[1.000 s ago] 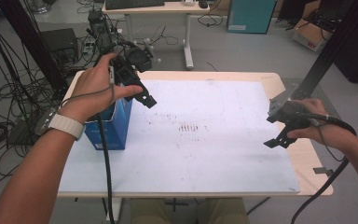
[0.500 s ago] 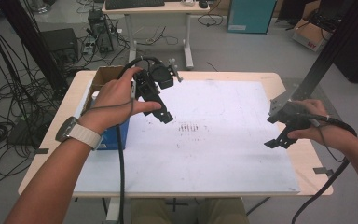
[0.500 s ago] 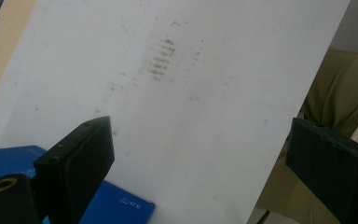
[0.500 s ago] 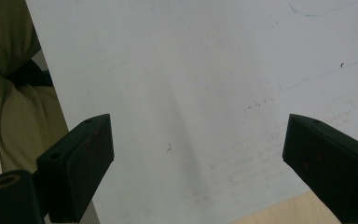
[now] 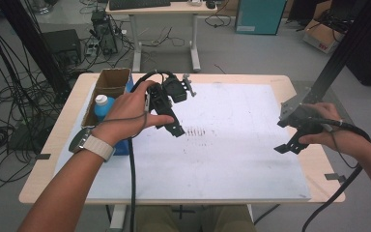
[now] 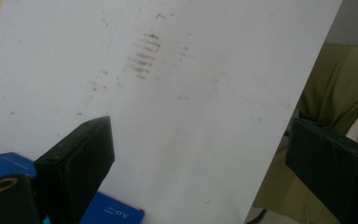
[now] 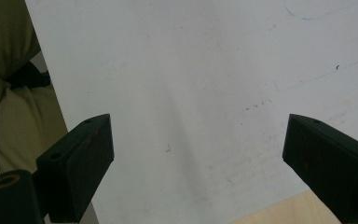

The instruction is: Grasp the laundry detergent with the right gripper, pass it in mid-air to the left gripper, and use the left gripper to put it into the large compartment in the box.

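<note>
1. The left gripper (image 6: pixel 200 163) has its two black jaws standing wide apart, with nothing between them.
2. Beneath the jaws lies a white sheet (image 6: pixel 191 93), tilted across the frame.
3. The sheet bears a patch of dark smudge marks (image 6: pixel 144 56) near the top.
4. A blue box (image 6: pixel 107 215) with white print lies at the lower left, beside the left-hand jaw.
5. Olive fabric (image 6: pixel 340 79) shows past the sheet's right edge.

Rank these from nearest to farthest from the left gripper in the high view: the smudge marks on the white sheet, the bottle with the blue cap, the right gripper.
From the left gripper:
1. Smudge marks, just right of its tips.
2. Bottle with the blue cap, in the box at the table's left.
3. Right gripper, at the table's right edge.
</note>
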The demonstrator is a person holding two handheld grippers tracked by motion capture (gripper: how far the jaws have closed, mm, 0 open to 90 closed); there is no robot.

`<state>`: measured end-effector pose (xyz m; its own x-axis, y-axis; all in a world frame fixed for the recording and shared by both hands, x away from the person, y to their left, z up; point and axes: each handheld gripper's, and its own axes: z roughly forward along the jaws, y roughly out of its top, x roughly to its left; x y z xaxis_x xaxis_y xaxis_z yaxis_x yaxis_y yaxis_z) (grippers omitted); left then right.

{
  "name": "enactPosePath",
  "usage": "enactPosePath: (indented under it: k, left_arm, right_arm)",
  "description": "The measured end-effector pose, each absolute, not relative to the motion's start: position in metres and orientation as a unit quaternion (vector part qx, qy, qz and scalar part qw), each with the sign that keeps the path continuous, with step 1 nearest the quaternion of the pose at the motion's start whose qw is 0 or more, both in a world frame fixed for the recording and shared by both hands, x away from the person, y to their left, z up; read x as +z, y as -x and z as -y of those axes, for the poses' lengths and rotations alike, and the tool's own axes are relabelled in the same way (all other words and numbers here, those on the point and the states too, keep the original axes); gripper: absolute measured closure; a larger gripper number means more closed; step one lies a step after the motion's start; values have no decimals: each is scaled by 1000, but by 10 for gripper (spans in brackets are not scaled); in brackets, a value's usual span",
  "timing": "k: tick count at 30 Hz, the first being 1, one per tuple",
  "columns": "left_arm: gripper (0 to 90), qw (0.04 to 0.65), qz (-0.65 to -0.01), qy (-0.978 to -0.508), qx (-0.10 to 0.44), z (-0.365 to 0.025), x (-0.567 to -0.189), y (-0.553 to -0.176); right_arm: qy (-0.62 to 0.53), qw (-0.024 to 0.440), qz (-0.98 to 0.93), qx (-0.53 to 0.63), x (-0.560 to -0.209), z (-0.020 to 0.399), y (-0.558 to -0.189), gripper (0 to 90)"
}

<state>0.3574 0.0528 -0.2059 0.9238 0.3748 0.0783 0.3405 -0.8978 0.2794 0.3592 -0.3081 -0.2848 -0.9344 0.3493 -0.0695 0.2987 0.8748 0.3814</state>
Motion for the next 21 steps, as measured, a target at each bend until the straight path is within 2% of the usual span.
enactPosePath:
  k: [21]
  left_arm:
    - [85,132,-180,-972,66,-52,-210,-357]
  right_arm:
    - [-167,68,-966,186,-286,308,-359,87]
